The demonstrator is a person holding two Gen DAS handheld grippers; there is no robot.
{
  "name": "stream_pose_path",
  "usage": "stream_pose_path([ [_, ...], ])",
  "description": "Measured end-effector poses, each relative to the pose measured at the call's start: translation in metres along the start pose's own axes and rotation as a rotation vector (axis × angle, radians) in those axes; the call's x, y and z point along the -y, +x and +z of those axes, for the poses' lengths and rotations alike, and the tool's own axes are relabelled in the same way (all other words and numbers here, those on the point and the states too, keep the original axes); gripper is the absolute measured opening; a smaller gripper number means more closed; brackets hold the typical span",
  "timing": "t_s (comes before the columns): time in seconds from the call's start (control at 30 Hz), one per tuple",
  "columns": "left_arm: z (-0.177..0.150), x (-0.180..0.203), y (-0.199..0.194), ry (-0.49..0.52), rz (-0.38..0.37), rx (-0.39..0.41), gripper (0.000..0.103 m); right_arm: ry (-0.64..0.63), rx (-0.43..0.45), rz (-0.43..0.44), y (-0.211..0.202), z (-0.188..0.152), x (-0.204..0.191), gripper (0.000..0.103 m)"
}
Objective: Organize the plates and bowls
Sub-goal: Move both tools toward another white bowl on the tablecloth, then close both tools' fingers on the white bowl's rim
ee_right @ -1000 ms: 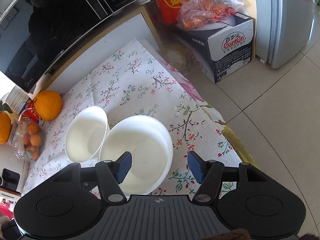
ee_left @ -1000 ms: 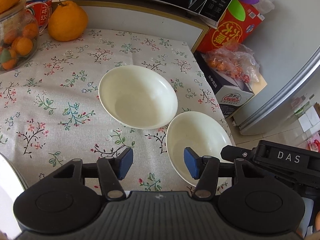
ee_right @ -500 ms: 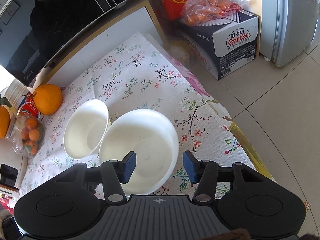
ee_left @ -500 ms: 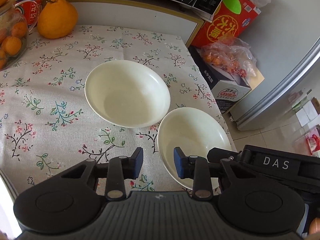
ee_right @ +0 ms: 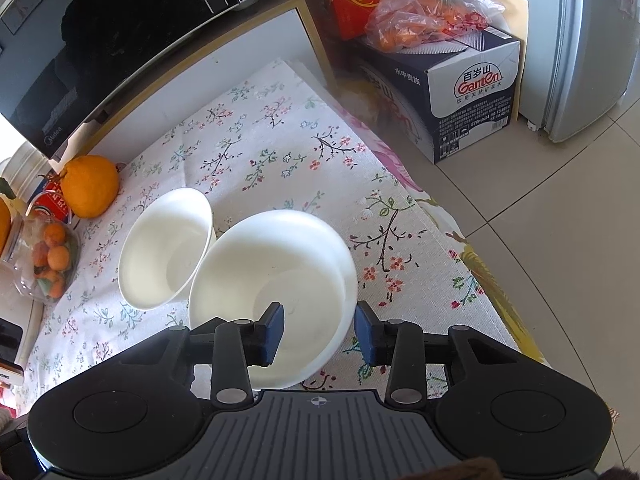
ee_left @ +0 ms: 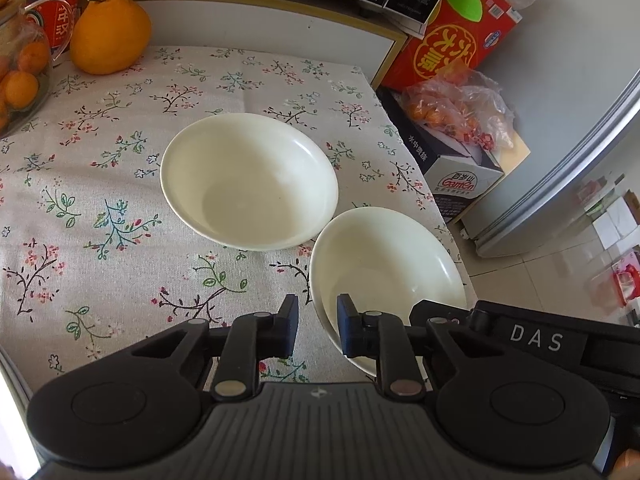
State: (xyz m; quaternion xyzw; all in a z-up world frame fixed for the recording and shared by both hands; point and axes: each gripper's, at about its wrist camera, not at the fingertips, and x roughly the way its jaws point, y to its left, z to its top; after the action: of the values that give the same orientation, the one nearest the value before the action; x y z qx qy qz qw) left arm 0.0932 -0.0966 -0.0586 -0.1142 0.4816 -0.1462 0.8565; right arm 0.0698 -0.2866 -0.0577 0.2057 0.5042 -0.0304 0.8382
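Note:
Two white bowls sit on the floral tablecloth. The far bowl (ee_left: pixel 248 180) lies mid-table, also in the right wrist view (ee_right: pixel 164 248). The near bowl (ee_left: pixel 384 276) sits by the table's right edge, also in the right wrist view (ee_right: pixel 276 288). My left gripper (ee_left: pixel 318 330) is half closed, its jaws straddling the near bowl's left rim without clamping it. My right gripper (ee_right: pixel 320 330) is partly open around the same bowl's right rim, one finger inside, one outside; its black body shows at the left wrist view's lower right (ee_left: pixel 520 340).
A large orange citrus (ee_left: pixel 108 32) and a jar of small oranges (ee_left: pixel 20 80) stand at the back left, under a microwave (ee_right: pixel 100 40). A water carton (ee_right: pixel 460 92) with bagged fruit and a fridge (ee_right: pixel 580 40) stand on the floor right of the table edge (ee_right: pixel 452 240).
Both grippers have narrowed over the last second. The left one moved right onto the near bowl's left rim; the right one closed in around its right rim. The bowls have not moved.

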Motion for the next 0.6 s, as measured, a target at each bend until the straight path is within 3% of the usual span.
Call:
stream_pose_path([
  [0.17,0.0000,0.0011,0.0028,0.005,0.000,-0.002,0.015,-0.005,-0.006,-0.002,0.0018,-0.0001,-0.0002,0.028],
  [0.6,-0.0002,-0.0007,-0.0037,0.010,0.017,0.024,0.010,-0.027,-0.001,-0.004,-0.0013,-0.0002,-0.0021,0.018],
])
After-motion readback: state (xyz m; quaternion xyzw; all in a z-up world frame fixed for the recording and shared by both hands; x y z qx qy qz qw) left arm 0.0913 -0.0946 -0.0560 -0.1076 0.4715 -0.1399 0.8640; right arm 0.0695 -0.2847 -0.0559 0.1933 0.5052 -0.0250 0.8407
